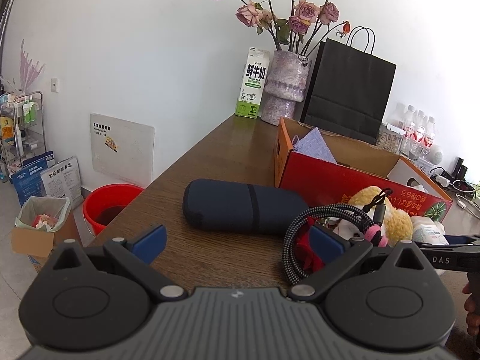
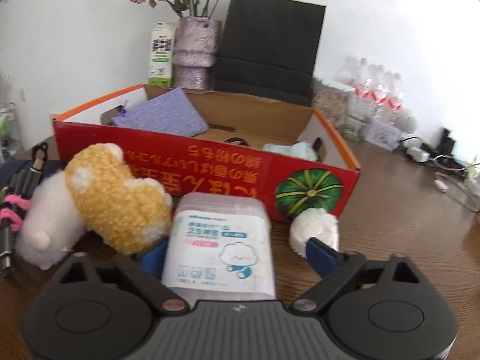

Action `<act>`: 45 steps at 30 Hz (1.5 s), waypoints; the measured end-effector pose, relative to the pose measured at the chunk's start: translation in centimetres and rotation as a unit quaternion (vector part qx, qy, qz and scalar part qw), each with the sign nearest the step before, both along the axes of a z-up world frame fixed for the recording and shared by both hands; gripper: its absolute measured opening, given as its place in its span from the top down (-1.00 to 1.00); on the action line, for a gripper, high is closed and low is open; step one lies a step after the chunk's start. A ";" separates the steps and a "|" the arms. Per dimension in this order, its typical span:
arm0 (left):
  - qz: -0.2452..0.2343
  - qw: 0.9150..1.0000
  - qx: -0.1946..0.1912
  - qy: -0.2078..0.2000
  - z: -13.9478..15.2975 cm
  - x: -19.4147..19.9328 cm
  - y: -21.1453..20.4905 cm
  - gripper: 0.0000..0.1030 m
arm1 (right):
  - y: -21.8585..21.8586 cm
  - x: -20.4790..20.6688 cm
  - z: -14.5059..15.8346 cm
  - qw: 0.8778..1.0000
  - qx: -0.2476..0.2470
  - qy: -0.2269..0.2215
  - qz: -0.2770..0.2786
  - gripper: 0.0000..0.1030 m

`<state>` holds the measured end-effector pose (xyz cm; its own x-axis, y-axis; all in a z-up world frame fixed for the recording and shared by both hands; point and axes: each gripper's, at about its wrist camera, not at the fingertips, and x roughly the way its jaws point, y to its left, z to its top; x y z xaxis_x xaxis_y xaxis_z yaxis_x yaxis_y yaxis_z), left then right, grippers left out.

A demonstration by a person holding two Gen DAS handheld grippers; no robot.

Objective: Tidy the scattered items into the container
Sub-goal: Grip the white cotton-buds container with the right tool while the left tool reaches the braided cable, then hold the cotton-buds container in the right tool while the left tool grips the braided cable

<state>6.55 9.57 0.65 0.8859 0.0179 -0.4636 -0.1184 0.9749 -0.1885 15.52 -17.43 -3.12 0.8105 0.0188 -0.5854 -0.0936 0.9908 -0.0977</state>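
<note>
The container is a red cardboard box [image 2: 168, 141] [image 1: 324, 180] holding a purple cloth [image 2: 162, 117] and a pale blue item [image 2: 292, 148]. My right gripper [image 2: 237, 255] is open, its jaws on either side of a pack of wet wipes [image 2: 220, 246] lying on the table. A yellow and white plush toy [image 2: 114, 198] lies to its left and a white roll [image 2: 315, 228] to its right. My left gripper [image 1: 238, 244] is open and empty above the table. A dark blue case [image 1: 240, 205] lies just ahead of it. A braided cable [image 1: 303, 234] loops around its right finger.
A milk carton [image 1: 252, 84], a vase of dried roses [image 1: 285, 90] and a black paper bag [image 1: 348, 90] stand behind the box. Water bottles [image 2: 375, 96] and chargers [image 2: 420, 153] sit at the right. A red bucket [image 1: 105, 207] stands on the floor beyond the table's left edge.
</note>
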 end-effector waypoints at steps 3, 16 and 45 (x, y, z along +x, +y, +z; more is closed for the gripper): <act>0.001 1.000 0.000 0.001 0.0 0.0 0.0 -1.00 | -0.8 -0.8 0.1 1.000 0.027 -0.008 0.005 -0.25; -0.023 1.000 0.001 -0.007 0.8 0.2 -1.4 -1.00 | -3.5 -4.8 0.2 0.999 0.033 -0.031 -0.007 -0.25; -0.097 0.995 0.011 0.027 0.9 3.9 -5.7 -1.00 | -3.8 -4.9 -0.6 0.999 0.042 -0.019 -0.007 -0.25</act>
<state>10.47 3.86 1.51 0.8472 -0.1397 -0.5125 0.0627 0.9844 -0.1647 10.58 -21.22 -3.76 0.8321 0.0557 -0.5518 -0.0784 0.9968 -0.0177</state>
